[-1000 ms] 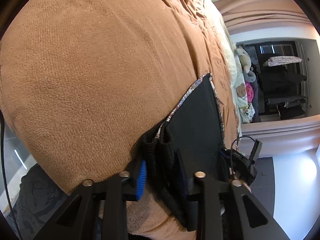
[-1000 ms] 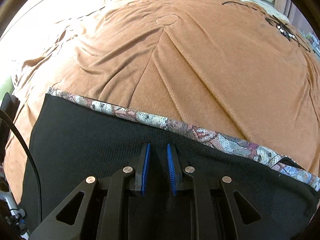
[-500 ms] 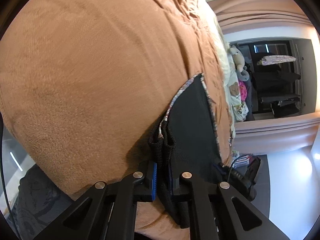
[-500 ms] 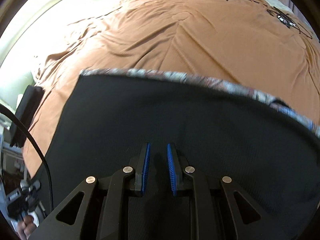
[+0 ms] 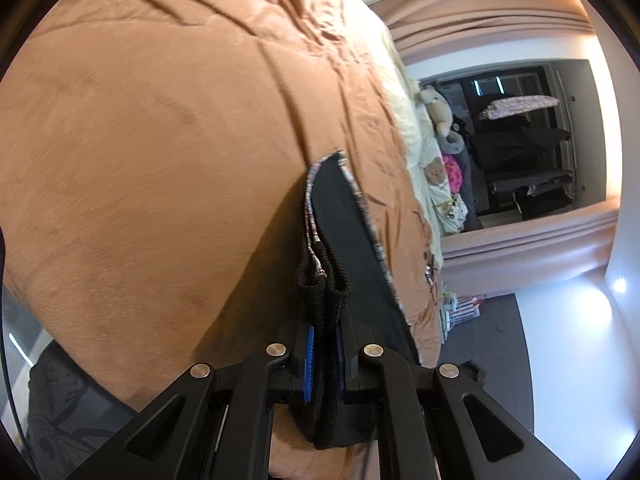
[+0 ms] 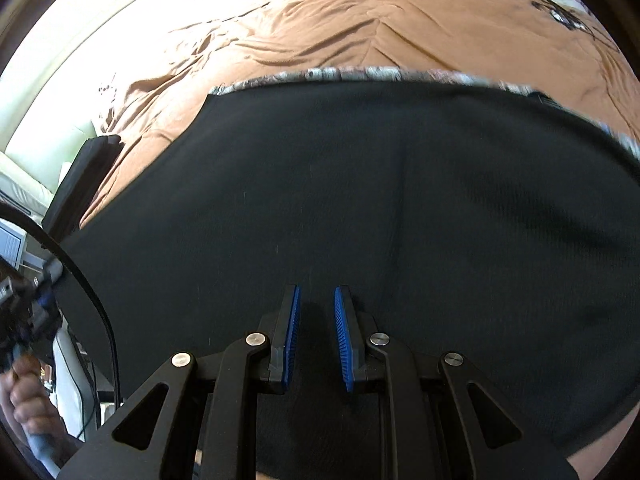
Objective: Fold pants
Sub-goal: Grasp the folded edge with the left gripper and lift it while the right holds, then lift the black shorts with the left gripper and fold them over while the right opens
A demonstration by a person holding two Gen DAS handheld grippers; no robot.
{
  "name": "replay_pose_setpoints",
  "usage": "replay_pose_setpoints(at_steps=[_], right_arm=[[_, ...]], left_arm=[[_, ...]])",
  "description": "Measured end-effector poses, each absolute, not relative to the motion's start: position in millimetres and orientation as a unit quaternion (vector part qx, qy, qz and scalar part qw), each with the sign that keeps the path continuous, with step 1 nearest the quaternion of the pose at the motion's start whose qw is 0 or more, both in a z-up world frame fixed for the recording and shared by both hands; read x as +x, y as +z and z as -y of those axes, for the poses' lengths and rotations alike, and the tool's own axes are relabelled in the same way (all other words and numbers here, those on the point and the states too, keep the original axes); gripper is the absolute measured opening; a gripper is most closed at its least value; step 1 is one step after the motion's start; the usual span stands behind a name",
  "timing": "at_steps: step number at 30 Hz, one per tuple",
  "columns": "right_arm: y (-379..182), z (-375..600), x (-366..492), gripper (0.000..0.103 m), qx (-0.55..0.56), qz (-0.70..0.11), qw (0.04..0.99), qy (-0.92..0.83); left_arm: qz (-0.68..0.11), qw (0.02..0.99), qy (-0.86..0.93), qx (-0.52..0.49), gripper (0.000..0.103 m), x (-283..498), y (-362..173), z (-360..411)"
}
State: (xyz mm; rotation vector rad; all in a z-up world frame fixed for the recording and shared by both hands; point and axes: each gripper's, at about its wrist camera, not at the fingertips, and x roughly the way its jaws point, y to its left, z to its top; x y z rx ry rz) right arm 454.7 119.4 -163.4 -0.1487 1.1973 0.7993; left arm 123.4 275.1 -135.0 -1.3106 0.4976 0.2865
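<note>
Black pants (image 6: 400,180) with a patterned floral trim (image 6: 360,73) hang stretched above a brown blanket (image 6: 400,20) on a bed. The right gripper (image 6: 316,300) is shut on the near edge of the pants, with dark cloth filling the narrow gap between its blue pads. In the left wrist view the pants (image 5: 348,248) appear edge-on, raised off the blanket (image 5: 160,140). The left gripper (image 5: 323,328) is shut on a bunched corner of the black cloth (image 5: 322,292), which sticks out past its pads.
Cream bedding and plush toys (image 5: 438,112) lie along the bed's far side, with dark shelves (image 5: 520,140) beyond. A flat black object (image 6: 84,184) rests at the bed's left edge. A person's hand (image 6: 28,412) and a black cable (image 6: 100,312) show at lower left.
The left jaws closed on the bunched corner and lifted it off the blanket. The right gripper swept across with the pants, which now cover much more of its view.
</note>
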Motion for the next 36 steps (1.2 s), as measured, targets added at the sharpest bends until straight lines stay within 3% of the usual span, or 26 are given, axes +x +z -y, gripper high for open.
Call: replay_pose_setpoints(at_steps=[13, 23, 25, 27, 29, 36], right_arm=[[-158, -66, 429, 0.015, -0.011, -0.568, 0.728, 0.384], [-116, 11, 444, 0.016, 0.047, -0.517, 0.769, 0.374], [-109, 28, 446, 0.02, 0.056, -0.506, 0.778, 0.368], [-101, 47, 447, 0.038, 0.068, -0.494, 0.787, 0.363], [-94, 66, 449, 0.05, 0.081, -0.481, 0.796, 0.359], [-86, 121, 436, 0.05, 0.109, -0.454, 0.815, 0.342]], left_arm=[[-0.227, 0.802, 0.078, -0.548, 0.008, 167, -74, -258], [-0.237, 0.835, 0.02, -0.497, 0.008, 227, -24, -225], [-0.241, 0.84, 0.005, -0.487, 0.008, 242, -16, -215], [-0.245, 0.843, -0.006, -0.479, 0.008, 255, -10, -206], [-0.251, 0.846, -0.019, -0.471, 0.008, 268, -5, -195], [-0.275, 0.848, -0.06, -0.448, 0.008, 307, 5, -156]])
